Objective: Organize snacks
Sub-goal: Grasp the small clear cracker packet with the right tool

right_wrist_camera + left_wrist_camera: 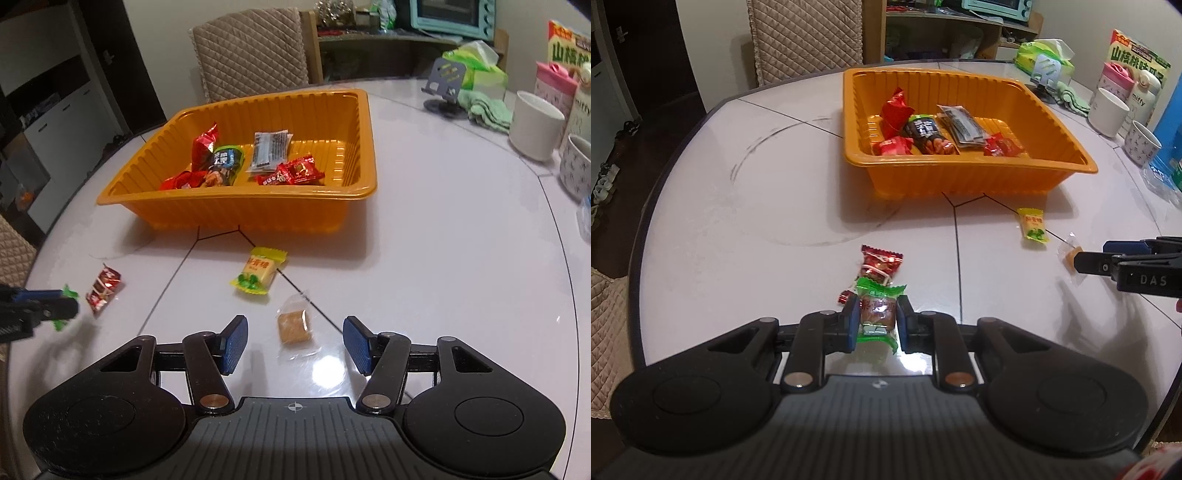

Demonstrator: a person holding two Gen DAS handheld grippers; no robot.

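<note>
Left wrist | green-wrapped snack [878, 309] gripped | tray [960, 177] well apart

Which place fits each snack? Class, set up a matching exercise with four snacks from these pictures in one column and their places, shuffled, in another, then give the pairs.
Snacks:
1. green-wrapped snack
2. yellow candy
3. clear-wrapped biscuit
4. grey striped packet

Places:
A. inside the orange tray
B. on the table, between the open right gripper's fingers
C. clamped in the left gripper
D. on the table just before the tray

Pairs: 1-C, 2-D, 3-B, 4-A
</note>
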